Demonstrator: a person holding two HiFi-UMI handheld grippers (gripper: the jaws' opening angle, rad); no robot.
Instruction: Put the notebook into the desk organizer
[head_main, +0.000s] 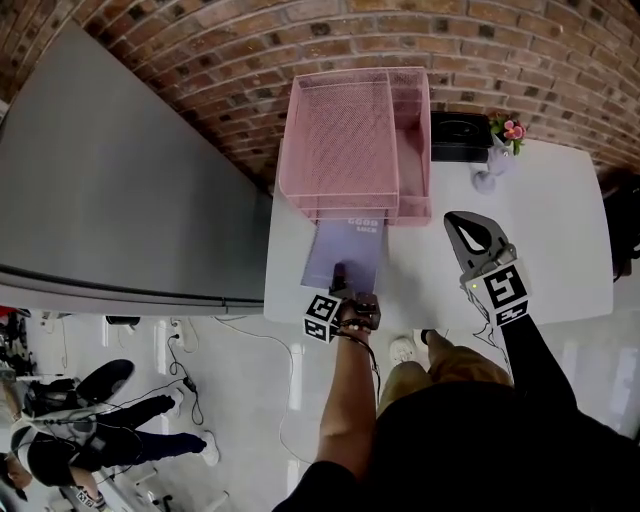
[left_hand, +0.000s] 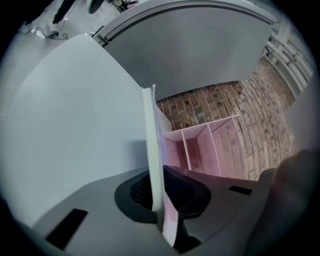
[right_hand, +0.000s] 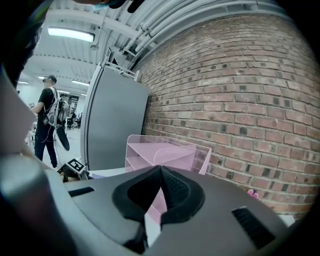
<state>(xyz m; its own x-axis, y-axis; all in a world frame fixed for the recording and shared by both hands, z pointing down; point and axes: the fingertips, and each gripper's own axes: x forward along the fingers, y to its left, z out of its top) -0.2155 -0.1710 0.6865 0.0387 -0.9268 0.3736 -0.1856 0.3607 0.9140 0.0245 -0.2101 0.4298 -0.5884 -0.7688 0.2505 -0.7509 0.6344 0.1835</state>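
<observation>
Purple notebook (head_main: 347, 250) in left hand-held gripper (head_main: 339, 272)

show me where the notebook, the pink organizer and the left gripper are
notebook (head_main: 352, 248): head view, middle of its purple cover
pink organizer (head_main: 345, 140): head view, mesh of its top tray
left gripper (left_hand: 158, 172): left gripper view, between its fingertips, shut on the notebook's edge
</observation>
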